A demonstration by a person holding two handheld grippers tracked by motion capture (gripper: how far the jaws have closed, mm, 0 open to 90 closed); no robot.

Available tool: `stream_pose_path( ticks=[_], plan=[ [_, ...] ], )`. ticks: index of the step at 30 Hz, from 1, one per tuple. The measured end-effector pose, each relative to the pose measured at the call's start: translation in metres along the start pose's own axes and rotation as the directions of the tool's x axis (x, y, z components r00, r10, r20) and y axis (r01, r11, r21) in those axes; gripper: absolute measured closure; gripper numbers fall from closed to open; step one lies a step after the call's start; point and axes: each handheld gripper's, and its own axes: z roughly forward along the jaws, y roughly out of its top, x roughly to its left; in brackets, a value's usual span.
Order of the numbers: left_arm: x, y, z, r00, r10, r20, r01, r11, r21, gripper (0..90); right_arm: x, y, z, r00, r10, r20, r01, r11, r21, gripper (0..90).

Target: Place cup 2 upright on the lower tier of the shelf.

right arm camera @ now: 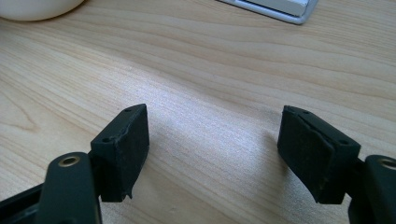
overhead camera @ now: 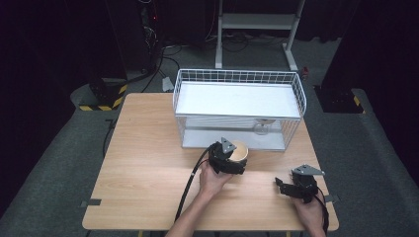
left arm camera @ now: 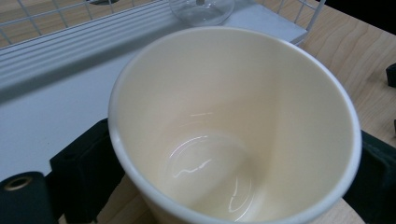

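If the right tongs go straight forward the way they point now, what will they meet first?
Probably nothing soon: the open right tongs face bare table. Farther on lie the cream cup and the wire rack's white base, though depth is unclear.

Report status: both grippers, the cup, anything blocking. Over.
Left gripper shut on cream cup, empty, just before wire rack. Right gripper open, low over bare table. Wine glass on rack's lower shelf ahead. Path otherwise clear.
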Motion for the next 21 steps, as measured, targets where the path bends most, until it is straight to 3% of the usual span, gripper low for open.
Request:
stream_pose_path(
  ticks=[7, 21],
  plan=[
    [-0.0035, 0.0004, -0.0013, 0.9990, 0.031, -0.034, -0.031, 0.9995, -0.007, 9.3, 0.0001, 0.0000, -0.0001, 1.0000, 0.001, 0.000, -0.001, 1.000, 0.000, 25.3],
    [0.0011, 0.0015, -0.0061, 0.9974, 0.039, -0.061, -0.039, 0.9992, 0.002, 9.6, 0.0001, 0.0000, -0.0001, 1.0000, 0.001, 0.000, -0.001, 1.000, 0.000, 25.1]
  ],
)
